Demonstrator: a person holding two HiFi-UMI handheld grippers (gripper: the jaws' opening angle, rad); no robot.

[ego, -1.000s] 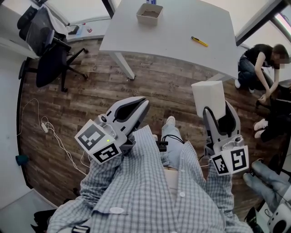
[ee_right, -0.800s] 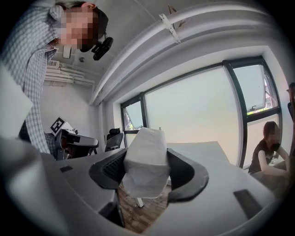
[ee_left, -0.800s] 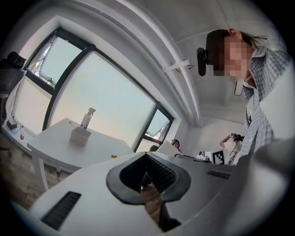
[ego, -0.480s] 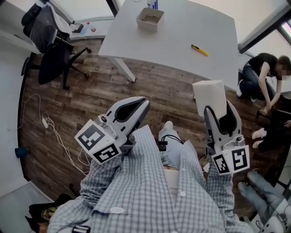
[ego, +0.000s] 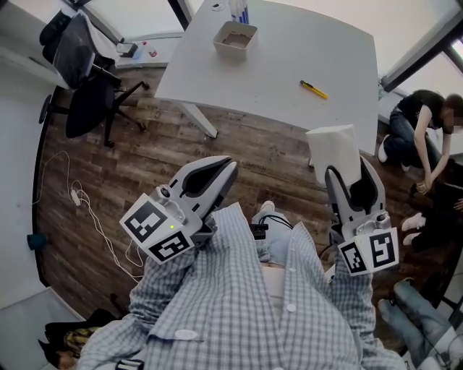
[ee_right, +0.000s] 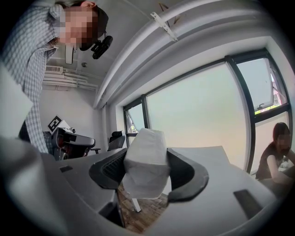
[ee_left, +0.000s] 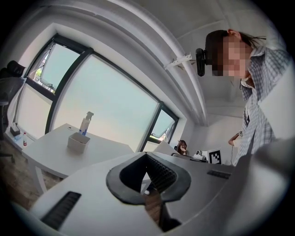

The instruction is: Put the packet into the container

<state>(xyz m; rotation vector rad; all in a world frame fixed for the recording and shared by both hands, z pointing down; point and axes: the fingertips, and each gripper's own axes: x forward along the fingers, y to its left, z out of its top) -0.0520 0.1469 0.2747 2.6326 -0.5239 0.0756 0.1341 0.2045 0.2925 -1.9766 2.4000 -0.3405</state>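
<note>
Right gripper (ego: 349, 173) clamped on the white packet (ego: 333, 153). Pads press its two sides. Most of the packet sticks out past the fingertips, top end upright in the right gripper view, wrapper a bit creased. The packet is in the air over the wood floor (ego: 130, 166), just short of the near right corner of the tabletop (ego: 289, 61), not touching it.

Left gripper (ego: 231, 165) has jaws together at the tips with nothing between them. The left gripper view shows only the dark pad loop and floor through it. It is also over the floor, left of the person's checked shirt (ego: 239, 303).

The container (ego: 235, 37), a small open beige tub, sits on the far part of the tabletop, well apart from the packet and off to its left. Its inside looks brownish and I cannot tell the contents. A spray bottle (ego: 239, 10) stands just behind it. A yellow utility knife (ego: 315, 89) lies alone on the tabletop, between container and packet, nearer the right edge.

A black office chair (ego: 83, 79) is at far left. A white cable (ego: 79, 206) is on the floor below it. Another person (ego: 416, 123) crouches at right, beyond the tabletop.
</note>
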